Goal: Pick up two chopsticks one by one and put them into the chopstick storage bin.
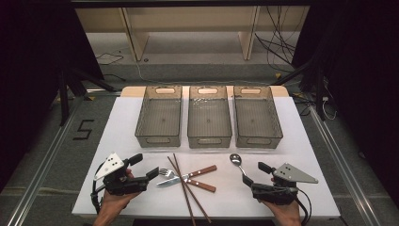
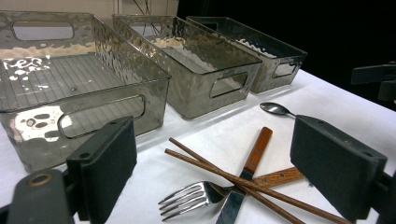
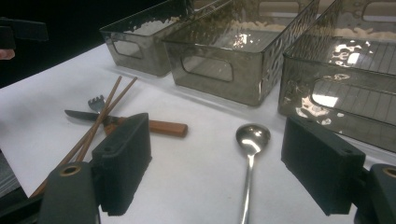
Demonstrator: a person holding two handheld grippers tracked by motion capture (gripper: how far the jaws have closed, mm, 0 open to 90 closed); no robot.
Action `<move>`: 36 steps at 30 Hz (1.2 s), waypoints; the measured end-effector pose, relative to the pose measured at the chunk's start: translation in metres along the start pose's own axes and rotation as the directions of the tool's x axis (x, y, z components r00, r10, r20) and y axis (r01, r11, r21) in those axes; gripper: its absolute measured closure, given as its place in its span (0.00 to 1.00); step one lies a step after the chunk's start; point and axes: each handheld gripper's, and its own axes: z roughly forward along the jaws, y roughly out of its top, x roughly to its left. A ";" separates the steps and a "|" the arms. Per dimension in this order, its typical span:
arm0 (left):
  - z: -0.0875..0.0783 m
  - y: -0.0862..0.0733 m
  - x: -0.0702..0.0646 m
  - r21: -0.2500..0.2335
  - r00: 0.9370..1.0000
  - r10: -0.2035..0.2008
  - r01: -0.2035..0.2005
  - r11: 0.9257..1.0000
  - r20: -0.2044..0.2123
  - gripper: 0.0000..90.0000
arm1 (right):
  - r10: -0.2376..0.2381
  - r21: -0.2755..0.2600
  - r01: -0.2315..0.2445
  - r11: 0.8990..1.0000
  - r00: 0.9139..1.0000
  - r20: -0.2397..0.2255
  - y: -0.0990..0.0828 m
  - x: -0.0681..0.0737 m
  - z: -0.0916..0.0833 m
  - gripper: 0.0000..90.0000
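Observation:
A pair of brown chopsticks (image 1: pixel 184 183) lies crossed over a wooden-handled fork (image 1: pixel 166 173) and a wooden-handled knife (image 1: pixel 203 171) on the white tabletop (image 1: pixel 117 141). A metal spoon (image 1: pixel 236 161) lies to their right. My left gripper (image 1: pixel 145 165) is open, left of the fork, with nothing between its fingers. In the left gripper view the fork (image 2: pixel 191 198), knife (image 2: pixel 256 151) and chopsticks (image 2: pixel 219 172) lie just ahead of that gripper (image 2: pixel 215 156). My right gripper (image 1: pixel 255 173) is open just behind the spoon (image 3: pixel 252 137), whose handle runs between the jaws of the gripper (image 3: pixel 219 161) without contact.
Three empty clear grey bins stand side by side across the back: left bin (image 1: pixel 158 139), middle bin (image 1: pixel 209 140), right bin (image 1: pixel 259 140). The table's front edge is close to both hands. Beyond the table are a dark floor, cables and stands.

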 end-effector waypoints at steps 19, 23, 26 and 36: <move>-0.001 0.000 0.001 -0.001 1.000 -0.004 0.004 1.000 -0.007 0.16 | -0.022 0.131 0.021 0.991 1.000 0.006 0.023 0.019 0.011 0.30; -0.001 0.000 0.001 -0.001 1.000 -0.003 0.003 1.000 -0.008 0.16 | -0.034 0.188 0.039 0.981 0.999 -0.026 0.028 0.028 0.019 0.31; -0.001 0.000 0.001 -0.001 1.000 -0.002 0.002 1.000 -0.009 0.16 | -0.049 0.217 0.057 0.974 0.998 -0.039 0.030 0.035 0.024 0.32; -0.001 0.000 0.002 -0.003 1.000 -0.001 0.001 1.000 -0.016 0.16 | -0.079 0.390 0.130 0.912 0.987 -0.143 0.036 0.072 0.063 0.39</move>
